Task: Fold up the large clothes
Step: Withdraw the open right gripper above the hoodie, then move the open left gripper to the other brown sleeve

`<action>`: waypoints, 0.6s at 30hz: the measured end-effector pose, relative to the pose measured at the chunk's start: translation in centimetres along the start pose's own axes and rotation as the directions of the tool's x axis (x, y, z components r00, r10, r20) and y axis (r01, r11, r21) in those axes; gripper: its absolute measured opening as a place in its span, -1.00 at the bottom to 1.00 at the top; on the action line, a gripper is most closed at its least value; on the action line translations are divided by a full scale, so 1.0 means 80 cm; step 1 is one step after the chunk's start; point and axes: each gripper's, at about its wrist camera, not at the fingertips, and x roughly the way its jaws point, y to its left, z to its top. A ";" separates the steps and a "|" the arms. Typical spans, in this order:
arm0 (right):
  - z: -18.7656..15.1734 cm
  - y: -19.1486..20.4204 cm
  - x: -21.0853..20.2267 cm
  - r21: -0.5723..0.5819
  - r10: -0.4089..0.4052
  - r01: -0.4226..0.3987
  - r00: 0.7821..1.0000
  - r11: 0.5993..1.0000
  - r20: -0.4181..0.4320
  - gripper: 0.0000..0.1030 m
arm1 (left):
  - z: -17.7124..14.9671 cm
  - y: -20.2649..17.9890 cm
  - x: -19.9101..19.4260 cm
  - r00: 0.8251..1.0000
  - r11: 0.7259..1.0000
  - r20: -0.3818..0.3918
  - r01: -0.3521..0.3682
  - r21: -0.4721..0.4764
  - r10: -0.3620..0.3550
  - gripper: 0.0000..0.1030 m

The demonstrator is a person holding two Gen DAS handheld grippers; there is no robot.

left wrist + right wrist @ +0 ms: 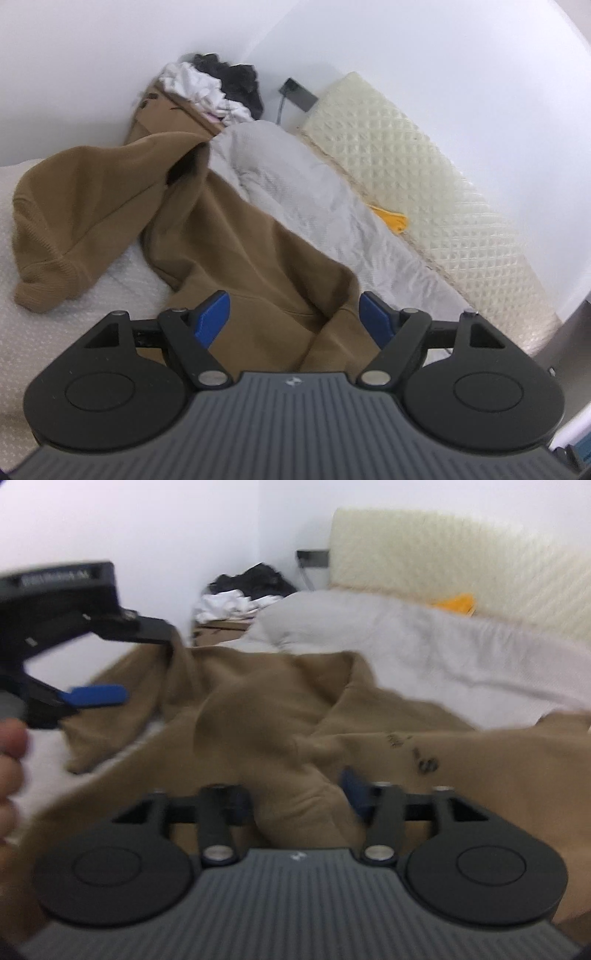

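Okay, we are working a brown sweatshirt [236, 236] that is lying rumpled across the white bed cover [55, 332], straight ahead of both sets of fingers. Our left gripper [293, 317] is hovering with its blue fingers [212, 317] well apart, brown cloth showing in the gap but nothing pinched. Our right gripper [295, 794] is standing with its fingers parted too, a bunched ridge of the sweatshirt rising between them; the view is blurred, but the pads are not visibly pressing, so we are reading it as no grip. In the right wrist view the left gripper [110, 664] is sitting out to the left of our right fingers, one black finger touching a raised fold. For the step in hand, probably spreading the garment flat, we are judging it best to take a single layer at a hem or cuff, not the thick bunch, and to pull both sides outward evenly. A sleeve [74, 229] is trailing left of the left fingers with open cover beyond it; right of the fingers a grey duvet [295, 177] and a cream headboard [424, 177] are crowding in, so leftward is roomier.
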 end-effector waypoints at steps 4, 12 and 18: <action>-0.003 0.005 -0.022 0.013 0.091 -0.091 0.995 0.996 -0.029 0.34 | -0.004 -0.016 -0.016 0.998 0.997 0.027 0.059 0.047 -0.060 0.57; -0.007 -0.065 -0.103 0.139 0.021 -0.033 0.996 0.990 0.083 0.35 | -0.048 -0.079 -0.015 0.983 0.964 -0.107 0.172 0.204 -0.153 0.57; -0.014 -0.138 -0.115 0.335 -0.179 0.129 0.976 0.933 0.124 0.37 | -0.102 -0.127 0.007 0.962 0.904 -0.236 0.220 0.368 -0.138 0.34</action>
